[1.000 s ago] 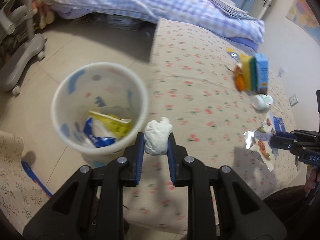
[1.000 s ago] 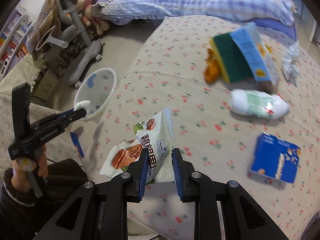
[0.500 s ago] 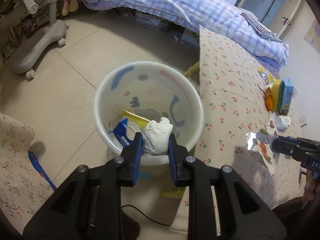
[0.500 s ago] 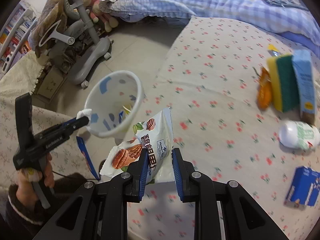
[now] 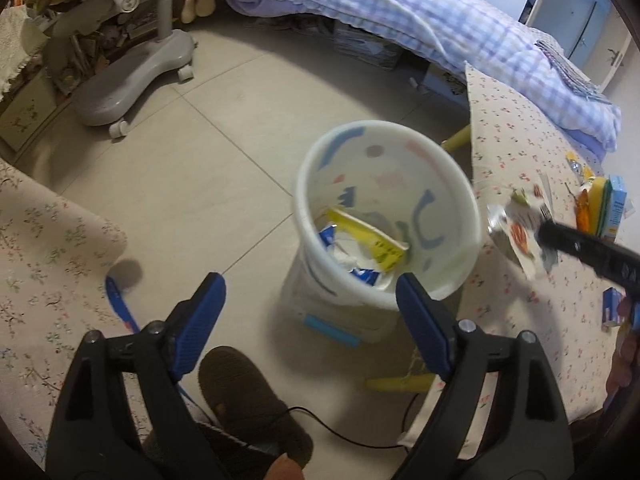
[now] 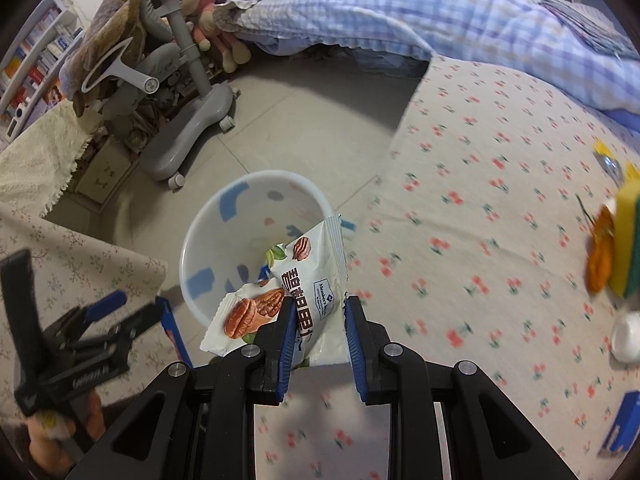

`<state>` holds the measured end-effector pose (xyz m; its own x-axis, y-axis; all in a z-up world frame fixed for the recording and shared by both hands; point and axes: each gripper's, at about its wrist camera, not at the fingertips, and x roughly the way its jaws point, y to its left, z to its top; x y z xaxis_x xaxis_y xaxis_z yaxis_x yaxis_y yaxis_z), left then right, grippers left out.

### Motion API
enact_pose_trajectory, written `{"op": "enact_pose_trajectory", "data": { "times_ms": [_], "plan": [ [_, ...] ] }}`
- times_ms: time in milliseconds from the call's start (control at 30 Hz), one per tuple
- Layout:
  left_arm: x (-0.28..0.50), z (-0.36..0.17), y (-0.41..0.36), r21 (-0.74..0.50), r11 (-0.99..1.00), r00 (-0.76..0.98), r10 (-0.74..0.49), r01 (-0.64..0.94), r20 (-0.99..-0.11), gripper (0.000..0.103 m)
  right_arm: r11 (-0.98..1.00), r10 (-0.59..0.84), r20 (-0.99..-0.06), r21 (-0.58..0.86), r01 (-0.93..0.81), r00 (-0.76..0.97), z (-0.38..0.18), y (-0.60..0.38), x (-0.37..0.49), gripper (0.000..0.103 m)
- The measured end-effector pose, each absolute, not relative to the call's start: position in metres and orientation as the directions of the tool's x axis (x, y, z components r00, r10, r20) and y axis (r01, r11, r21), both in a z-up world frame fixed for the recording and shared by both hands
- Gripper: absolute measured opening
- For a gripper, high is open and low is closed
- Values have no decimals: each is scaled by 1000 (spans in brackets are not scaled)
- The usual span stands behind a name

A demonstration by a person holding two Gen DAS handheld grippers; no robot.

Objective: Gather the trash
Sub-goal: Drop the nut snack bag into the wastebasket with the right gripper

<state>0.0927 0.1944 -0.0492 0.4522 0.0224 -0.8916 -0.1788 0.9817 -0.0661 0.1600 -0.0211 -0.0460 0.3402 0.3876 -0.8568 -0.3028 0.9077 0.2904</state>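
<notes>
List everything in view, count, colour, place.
waste bin: 1, white with blue and pink shapes, on floor beside table
trash in bin: several pieces, yellow, blue, white
pecan snack wrapper: 1, white, clamped in right gripper
sponge: 1, yellow-green, on table
floral tablecloth: 1, beige
checked duvet: 1, lilac, behind
chair base: 1, grey, floor
slipper: 1, brown
left gripper: jaws opening, nothing between
right gripper: shut
</notes>
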Motion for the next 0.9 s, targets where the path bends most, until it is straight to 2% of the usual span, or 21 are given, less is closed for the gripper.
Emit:
{"op": "enact_pose_trajectory", "data": {
  "times_ms": [167,333,367,400,467,833,900],
  "plan": [
    [89,-48,203,-70,979,444,23,-192,-896,90,903,396,-851,292,-315,347,-55,4,171,26],
    [90,-44,204,-81,978,443,13,-192,-897,91,896,410,-839,299,-327,357,-61,19,178,32],
    [90,-44,204,-81,979,443,11,-189,-896,91,894,416,-837,305,-328,355,-62,20,179,41],
    [91,-43,204,-81,979,443,11,-187,-896,91,894,418,-837,310,-323,355,-62,21,180,56],
    [91,-43,204,-81,980,443,9,-184,-896,91,898,415,-830,307,-316,372,-59,19,179,65],
    [90,-40,196,-104,979,432,-18,-176,-902,92,924,346,-829,221,-311,440,-30,-26,159,70],
    [90,-38,190,-116,980,433,-35,-163,-901,96,930,329,-833,205,-304,445,-26,-38,152,72]
  ]
}}
